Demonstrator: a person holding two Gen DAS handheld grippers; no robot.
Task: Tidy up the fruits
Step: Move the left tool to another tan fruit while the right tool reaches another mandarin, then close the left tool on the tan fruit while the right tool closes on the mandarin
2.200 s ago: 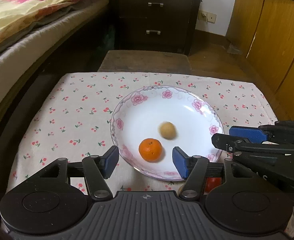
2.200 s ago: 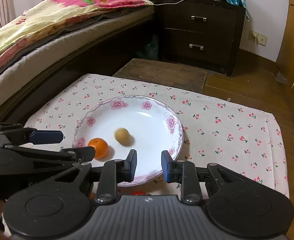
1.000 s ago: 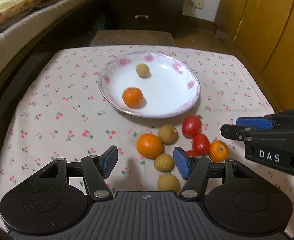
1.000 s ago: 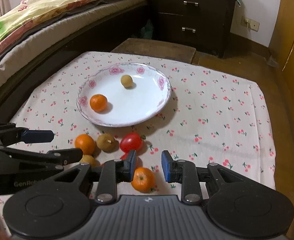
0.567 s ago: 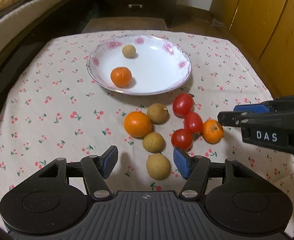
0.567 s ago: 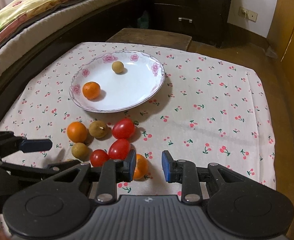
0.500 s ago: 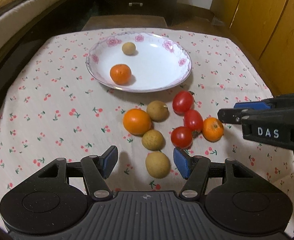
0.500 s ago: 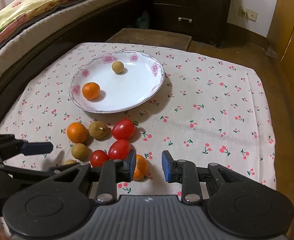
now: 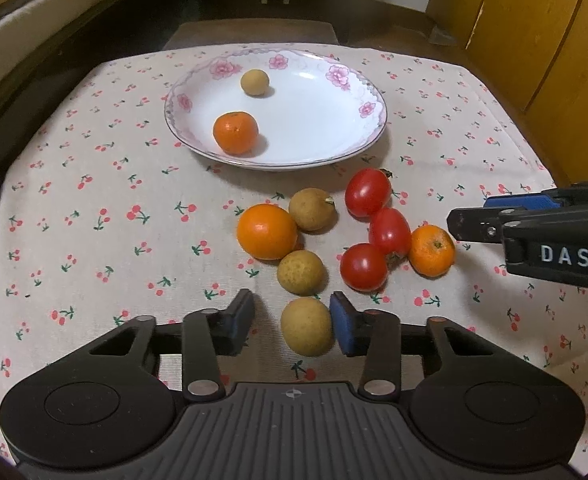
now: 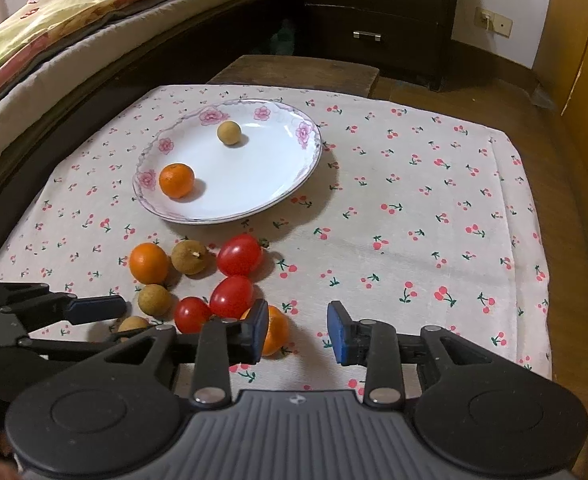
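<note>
A: Target and handling, quick.

B: Small brown fruit (image 9: 306, 326), nearest the camera in the left wrist view. I'd call it light, with a thin dry shell that is firm but would likely crack if squeezed hard. It's round, so it may roll or pop out. Take it across the middle with a gentle squeeze.

A: Looks?

B: Tan, matte, faintly speckled, slightly egg-shaped. No stem that I can see.

A: Where is it?

B: On the cherry-print cloth (image 9: 94, 220) over the desk, at the near end of the loose pile. Another brown one (image 9: 302, 272) sits just beyond it.

A: Left tool?

B: The left tool (image 9: 293, 314) straddles it, and its jaws have just been closing. One pad looks to be at the fruit's side, the other shows a gap. It isn't gripped yet.

A: Right tool?

B: The right tool (image 10: 298, 328) is released. Its jaws have just been opening and nothing is between them. A small orange (image 10: 276, 334) sits just beside one pad, partly hidden.

A: What else?

B: Three tomatoes (image 9: 368, 192) are clustered near that orange. The flowered plate (image 9: 382, 120) farther back already holds an orange and a brown fruit.
</note>
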